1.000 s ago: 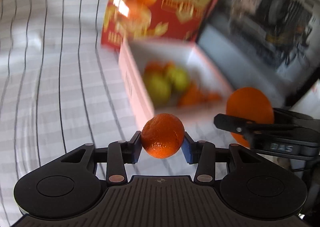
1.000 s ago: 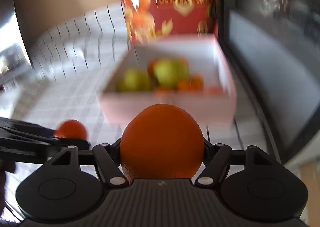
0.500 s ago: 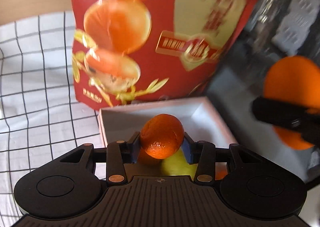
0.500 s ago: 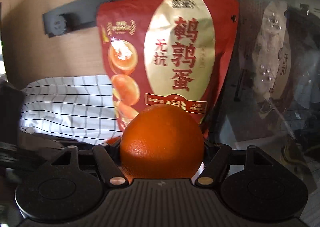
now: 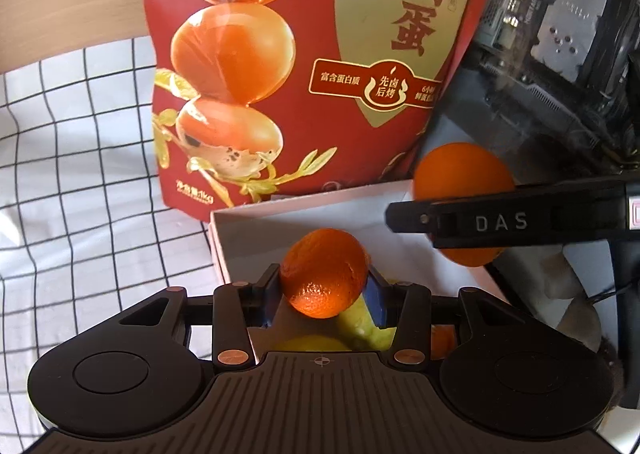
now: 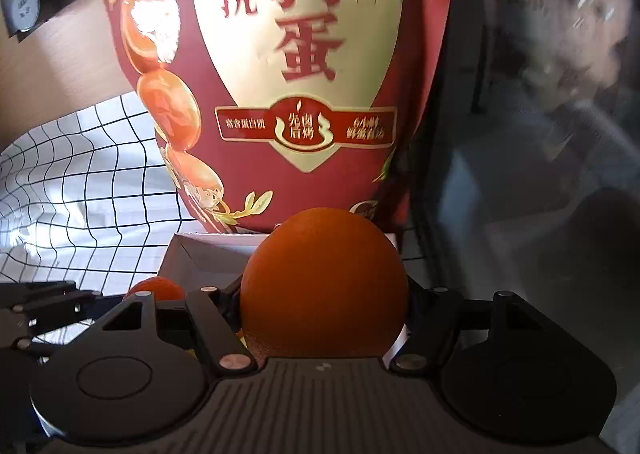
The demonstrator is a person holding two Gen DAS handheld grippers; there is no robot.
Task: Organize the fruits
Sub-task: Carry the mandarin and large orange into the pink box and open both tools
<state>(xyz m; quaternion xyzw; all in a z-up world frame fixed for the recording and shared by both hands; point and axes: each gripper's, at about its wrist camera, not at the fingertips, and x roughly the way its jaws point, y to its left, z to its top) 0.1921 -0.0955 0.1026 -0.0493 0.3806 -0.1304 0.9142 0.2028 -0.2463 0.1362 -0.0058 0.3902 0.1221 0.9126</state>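
Orange in both claws: my left gripper (image 5: 324, 286) pinches a small mandarin (image 5: 323, 272) over the near end of the white box (image 5: 248, 230), and my right gripper (image 6: 324, 294) clamps a large orange (image 6: 324, 282) above the box's far side. Green fruit (image 5: 356, 324) already lies in the box below the mandarin (partly hidden by my fingers). The risks, as I judge them: letting go from this height could make either fruit bounce off those below and roll out onto the checked cloth (image 5: 80, 158); the two claws are near enough to knock together; and the red snack bag (image 5: 320, 54) just behind the box could be nudged over.
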